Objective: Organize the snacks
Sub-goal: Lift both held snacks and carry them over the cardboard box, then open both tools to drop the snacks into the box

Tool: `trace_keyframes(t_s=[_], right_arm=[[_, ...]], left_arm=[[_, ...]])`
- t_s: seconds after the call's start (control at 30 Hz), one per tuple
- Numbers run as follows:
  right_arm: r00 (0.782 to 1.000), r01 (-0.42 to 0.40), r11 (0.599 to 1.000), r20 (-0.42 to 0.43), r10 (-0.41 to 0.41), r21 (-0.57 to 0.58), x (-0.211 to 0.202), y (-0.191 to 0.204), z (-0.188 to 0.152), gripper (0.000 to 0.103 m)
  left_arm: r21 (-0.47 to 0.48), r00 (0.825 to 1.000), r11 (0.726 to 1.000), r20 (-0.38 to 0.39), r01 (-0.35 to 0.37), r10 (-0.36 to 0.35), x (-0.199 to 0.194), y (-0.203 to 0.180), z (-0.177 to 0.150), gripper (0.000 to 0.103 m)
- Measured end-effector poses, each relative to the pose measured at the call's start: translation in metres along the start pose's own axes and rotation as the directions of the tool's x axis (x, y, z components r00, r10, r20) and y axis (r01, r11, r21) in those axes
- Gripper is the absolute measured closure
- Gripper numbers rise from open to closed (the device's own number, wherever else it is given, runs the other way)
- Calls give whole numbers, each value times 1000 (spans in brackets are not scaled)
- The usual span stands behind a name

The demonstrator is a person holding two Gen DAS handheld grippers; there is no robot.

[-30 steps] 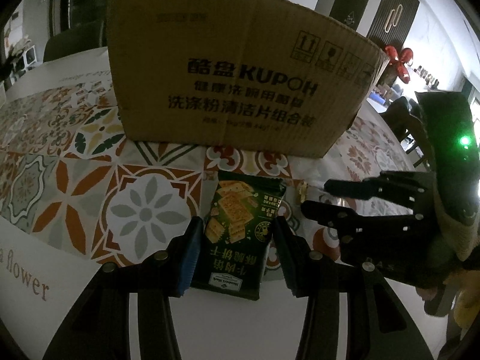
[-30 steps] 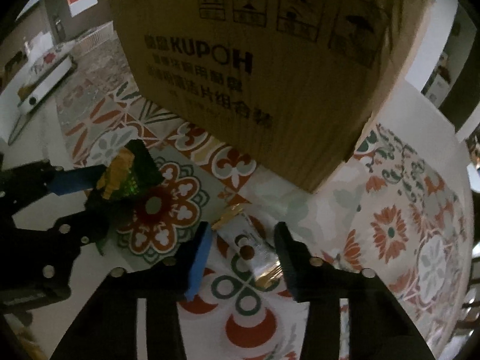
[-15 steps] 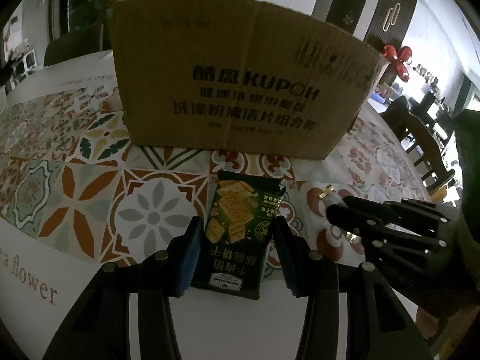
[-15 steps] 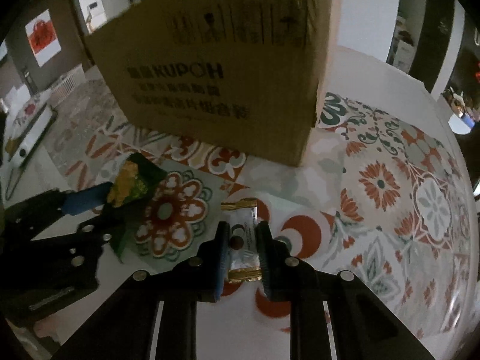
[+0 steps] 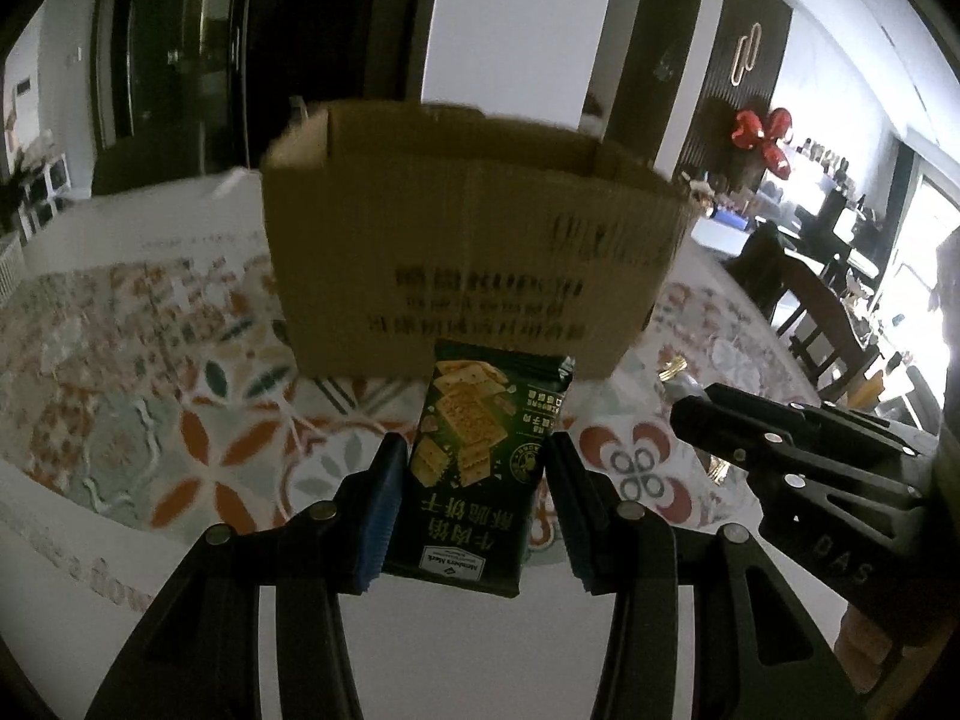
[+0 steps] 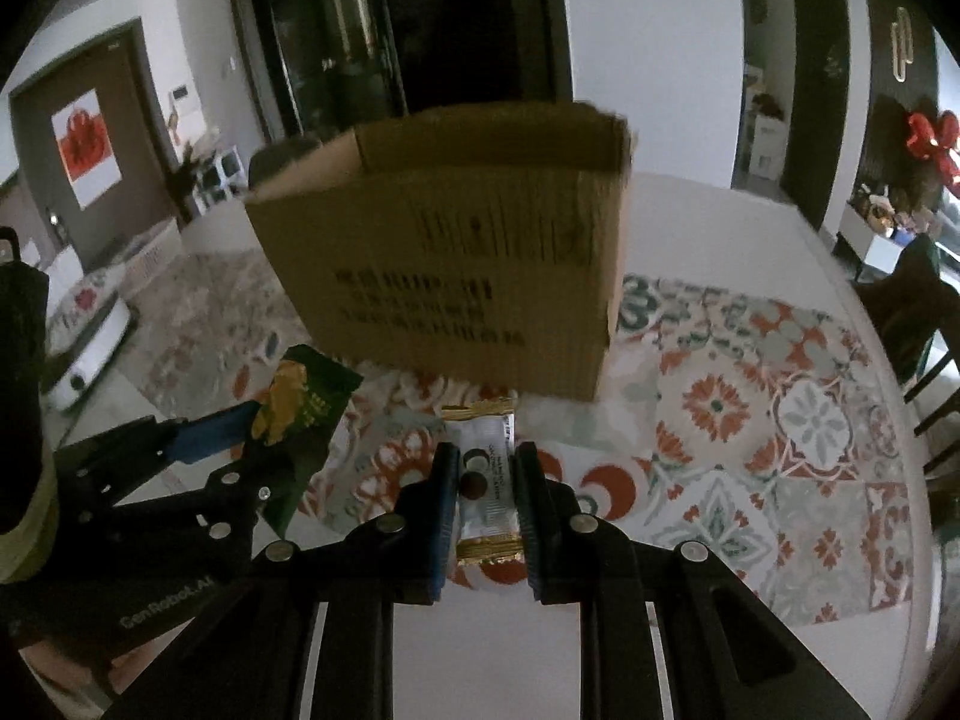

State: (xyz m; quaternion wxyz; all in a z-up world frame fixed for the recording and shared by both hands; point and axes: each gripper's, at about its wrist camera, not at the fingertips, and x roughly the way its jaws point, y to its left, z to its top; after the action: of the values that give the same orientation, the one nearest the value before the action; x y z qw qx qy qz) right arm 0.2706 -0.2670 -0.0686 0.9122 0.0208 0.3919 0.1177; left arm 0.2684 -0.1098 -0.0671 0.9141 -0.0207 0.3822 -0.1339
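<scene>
Both snacks are now off the patterned bench [image 5: 198, 450] and held in the air before the open cardboard box [image 5: 480, 252], which a second ago towered above the cameras and now shows its open top. The left tongs [image 5: 474, 498] pinch a green cracker packet [image 5: 480, 468] by its sides. The right tongs [image 6: 486, 498], spread around a small white wrapped sweet [image 6: 483, 468] a second ago, have closed and now pinch it. Next, likely, both snacks get carried over the rim and dropped inside.
</scene>
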Motion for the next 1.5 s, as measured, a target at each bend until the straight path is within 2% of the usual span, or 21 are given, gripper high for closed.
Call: trace_keyframes(t_s=[0.33, 0.67, 0.87, 1.3, 1.5], right_arm=[[987, 3, 1000, 158, -5, 12, -37, 20, 30, 83], [970, -2, 1000, 244, -1, 11, -46, 27, 63, 83], [965, 17, 1000, 262, -21, 16, -36, 24, 87, 83], [971, 41, 999, 237, -42, 11, 3, 16, 136, 82], [974, 64, 998, 217, -66, 17, 19, 9, 146, 82]], left_arm=[[41, 993, 999, 121, -14, 9, -39, 9, 34, 56], [89, 979, 996, 204, -30, 12, -52, 15, 77, 56], [117, 974, 992, 226, -49, 21, -43, 18, 101, 56], [147, 983, 989, 183, -24, -3, 2, 28, 149, 56], [160, 986, 986, 165, -48, 21, 24, 27, 161, 55]])
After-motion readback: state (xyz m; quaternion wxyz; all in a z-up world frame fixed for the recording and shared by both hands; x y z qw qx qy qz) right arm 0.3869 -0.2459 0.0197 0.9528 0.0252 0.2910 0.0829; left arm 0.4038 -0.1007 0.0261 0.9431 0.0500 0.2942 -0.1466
